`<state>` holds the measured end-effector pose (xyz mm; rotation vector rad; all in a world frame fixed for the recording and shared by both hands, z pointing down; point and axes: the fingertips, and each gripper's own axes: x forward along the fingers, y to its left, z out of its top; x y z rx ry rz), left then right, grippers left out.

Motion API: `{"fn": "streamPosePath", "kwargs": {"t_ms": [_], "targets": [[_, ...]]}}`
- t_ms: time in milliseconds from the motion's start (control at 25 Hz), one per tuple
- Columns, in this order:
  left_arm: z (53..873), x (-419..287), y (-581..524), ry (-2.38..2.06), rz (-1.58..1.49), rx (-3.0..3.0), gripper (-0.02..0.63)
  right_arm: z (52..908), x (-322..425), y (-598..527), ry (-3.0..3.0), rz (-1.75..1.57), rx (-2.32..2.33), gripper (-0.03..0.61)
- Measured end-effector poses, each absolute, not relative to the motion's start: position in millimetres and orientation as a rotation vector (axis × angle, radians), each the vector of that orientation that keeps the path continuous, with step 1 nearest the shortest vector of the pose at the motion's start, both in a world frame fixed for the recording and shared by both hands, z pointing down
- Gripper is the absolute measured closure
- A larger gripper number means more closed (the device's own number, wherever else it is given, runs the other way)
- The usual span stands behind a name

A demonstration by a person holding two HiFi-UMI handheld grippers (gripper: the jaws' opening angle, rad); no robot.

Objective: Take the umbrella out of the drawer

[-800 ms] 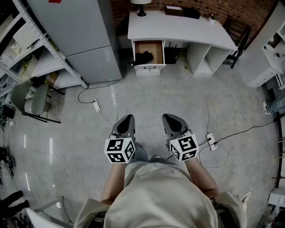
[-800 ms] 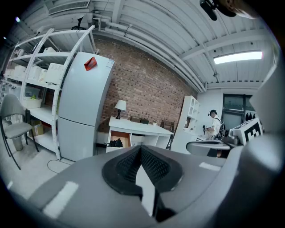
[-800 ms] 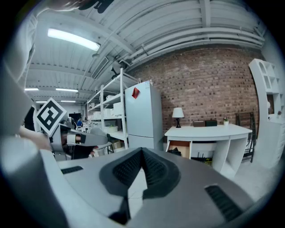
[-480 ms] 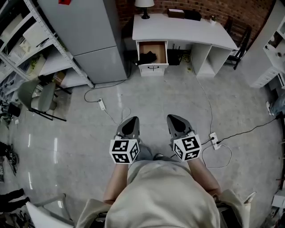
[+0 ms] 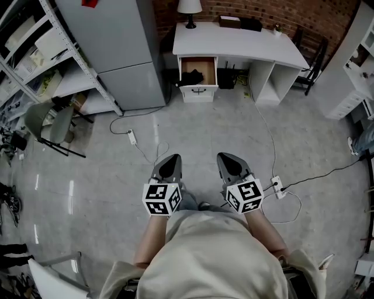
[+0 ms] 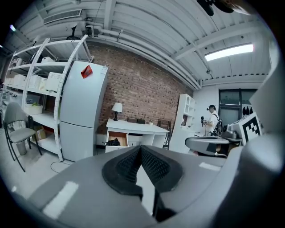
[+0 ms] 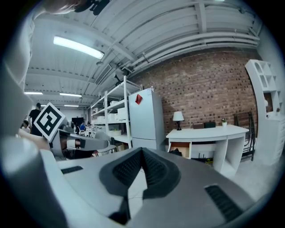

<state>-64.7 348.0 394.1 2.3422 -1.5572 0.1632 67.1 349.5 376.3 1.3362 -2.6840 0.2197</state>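
Observation:
Far ahead, the white desk (image 5: 245, 44) has its left drawer (image 5: 199, 90) pulled out. A black folded umbrella (image 5: 193, 76) lies inside it, partly over the left side. The same drawer (image 6: 115, 142) and dark umbrella (image 6: 112, 142) show small in the left gripper view, and again as drawer (image 7: 181, 150) with umbrella (image 7: 174, 152) in the right gripper view. My left gripper (image 5: 169, 163) and right gripper (image 5: 227, 160) are both shut and empty, held side by side over the floor, well short of the desk.
A grey fridge (image 5: 120, 47) stands left of the desk, with metal shelving (image 5: 35, 58) and a chair (image 5: 44, 125) further left. Cables and power strips (image 5: 277, 187) lie on the floor. A lamp (image 5: 189, 9) is on the desk. White shelves (image 5: 356, 64) stand at right.
The view has shifted a little nearer the desk and drawer. Both grippers keep their place in front of the body and stay shut.

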Motion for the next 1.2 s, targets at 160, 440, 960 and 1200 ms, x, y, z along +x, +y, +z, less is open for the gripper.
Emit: {"fn": "streamPosePath", "kwargs": {"t_ms": [160,440,960,1200], "targets": [[389,-56,350,-1.524,0.159,2.362,0.600,373,74,351,-2.694,0.232,1.331,0.575],[387,-37,342,-1.457,0.168,2.407,0.431,371,83,345,-2.729,0.282,1.329,0.390],[395,-35,280,-1.426,0.155,2.438,0.291,385,89,288,-2.709,0.327,1.363,0.272],[405,-38,219,-1.386,0.186,2.460,0.287,393,76,222,-2.704,0.336,1.344,0.264]]}}
